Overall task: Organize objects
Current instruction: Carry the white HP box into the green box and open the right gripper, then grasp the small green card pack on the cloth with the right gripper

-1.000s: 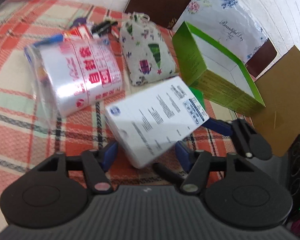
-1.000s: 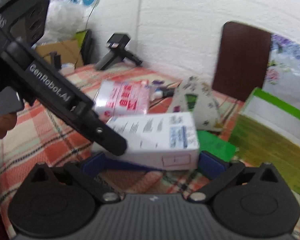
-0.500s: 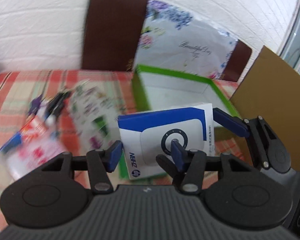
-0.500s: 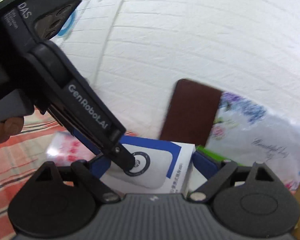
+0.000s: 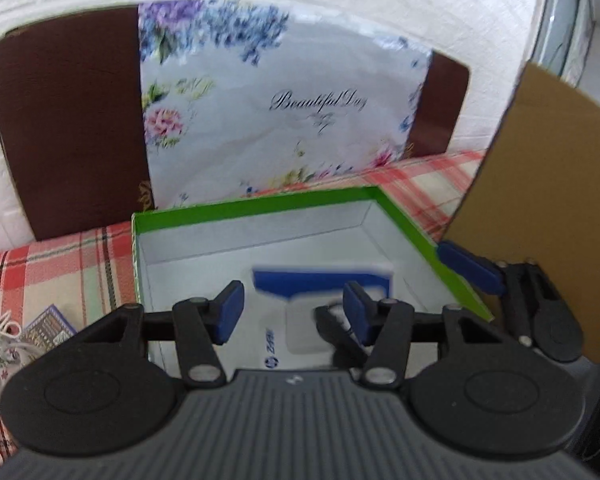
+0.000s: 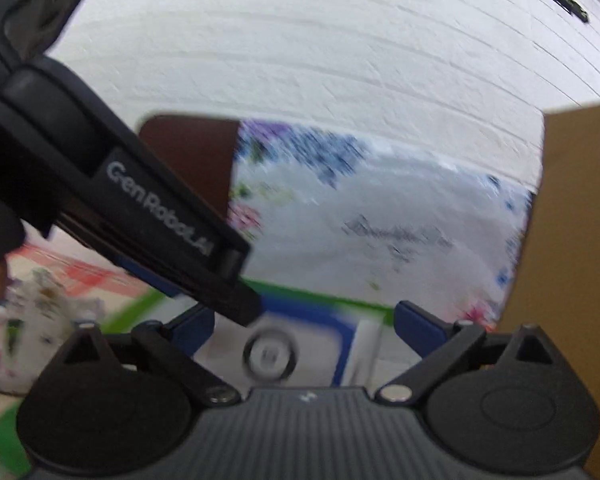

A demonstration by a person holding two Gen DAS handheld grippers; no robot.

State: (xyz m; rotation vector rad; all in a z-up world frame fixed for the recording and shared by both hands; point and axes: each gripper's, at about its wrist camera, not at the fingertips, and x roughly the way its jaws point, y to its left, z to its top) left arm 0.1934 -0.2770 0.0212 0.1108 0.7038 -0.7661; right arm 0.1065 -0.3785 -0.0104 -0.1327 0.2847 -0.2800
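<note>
Both grippers, left (image 5: 290, 312) and right (image 6: 302, 326), jaws apart, straddling blue-and-white carton (image 5: 324, 312) dead ahead, long axis crosswise, over green-rimmed box (image 5: 256, 205); contact unclear; neither nearer.

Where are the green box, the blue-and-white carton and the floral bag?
green box (image 5: 260, 204), left wrist view, back rim.
blue-and-white carton (image 5: 320, 282), left wrist view, blue top band.
floral bag (image 5: 260, 120), left wrist view, front face.

The green box (image 5: 256, 206) is smooth cardboard with a matt white inside. The plaid tablecloth (image 5: 60, 264) is woven cloth. The brown sheet (image 5: 540, 184) looks like matt raw cardboard. The floral bag (image 5: 284, 120) has a faint paper sheen. The wall (image 6: 340, 60) is rough white brick.
</note>
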